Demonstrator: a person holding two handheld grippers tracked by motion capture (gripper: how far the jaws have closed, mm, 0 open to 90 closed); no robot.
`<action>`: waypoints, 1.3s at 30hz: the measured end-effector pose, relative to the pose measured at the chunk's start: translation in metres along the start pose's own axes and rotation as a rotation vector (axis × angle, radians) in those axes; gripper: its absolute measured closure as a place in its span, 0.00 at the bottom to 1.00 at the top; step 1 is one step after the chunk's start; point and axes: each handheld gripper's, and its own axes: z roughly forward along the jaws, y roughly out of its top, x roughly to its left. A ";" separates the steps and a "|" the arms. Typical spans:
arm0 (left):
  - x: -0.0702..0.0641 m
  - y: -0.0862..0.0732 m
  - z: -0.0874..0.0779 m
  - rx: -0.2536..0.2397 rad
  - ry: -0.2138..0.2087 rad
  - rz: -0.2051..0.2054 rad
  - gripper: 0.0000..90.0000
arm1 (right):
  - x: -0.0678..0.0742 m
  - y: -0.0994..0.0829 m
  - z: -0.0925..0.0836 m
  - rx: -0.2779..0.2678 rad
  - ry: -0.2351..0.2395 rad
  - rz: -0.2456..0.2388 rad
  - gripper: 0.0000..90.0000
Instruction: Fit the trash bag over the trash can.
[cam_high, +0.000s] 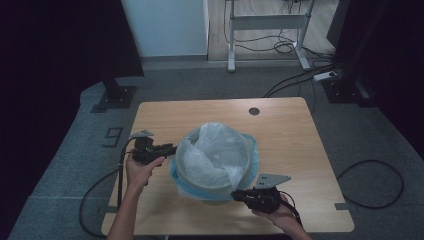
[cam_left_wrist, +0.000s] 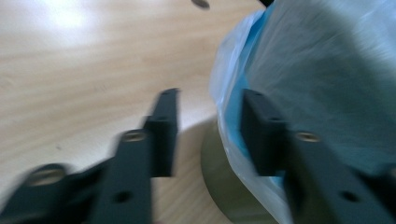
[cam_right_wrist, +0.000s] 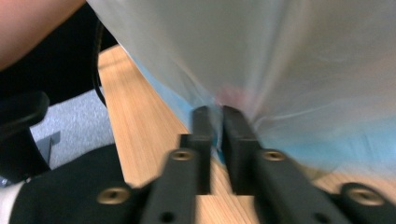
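A round beige bin (cam_high: 196, 178) stands in the middle of the wooden table (cam_high: 290, 135), lined with a translucent bluish plastic bag (cam_high: 215, 150) whose edge is folded down over the rim. My left gripper (cam_high: 172, 148) is at the bin's left side, level with the rim. In the left gripper view its jaws stand open (cam_left_wrist: 210, 126); the bag's edge (cam_left_wrist: 327, 70) lies against the right jaw and the bin wall (cam_left_wrist: 224, 182) shows below. My right gripper (cam_high: 235, 194) is at the bin's near right side, low down. Its jaws (cam_right_wrist: 218, 126) are nearly together, with a fold of the bag (cam_right_wrist: 261, 51) pinched between them.
A dark round grommet hole (cam_high: 254, 111) sits near the table's far edge. Cables trail from both grippers off the near edge. Beyond the table are a desk frame (cam_high: 267, 22), floor cables and dark stands on grey carpet.
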 end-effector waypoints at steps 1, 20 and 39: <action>0.000 0.000 -0.003 -0.009 0.004 0.007 0.54 | 0.002 0.001 -0.002 -0.010 -0.003 -0.003 0.85; -0.013 0.000 -0.047 -0.114 -0.038 0.153 0.28 | -0.004 -0.001 -0.051 -0.169 -0.096 0.092 0.36; -0.069 0.026 -0.052 0.006 -0.158 0.427 0.35 | -0.043 -0.053 -0.085 -0.158 -0.182 0.206 0.32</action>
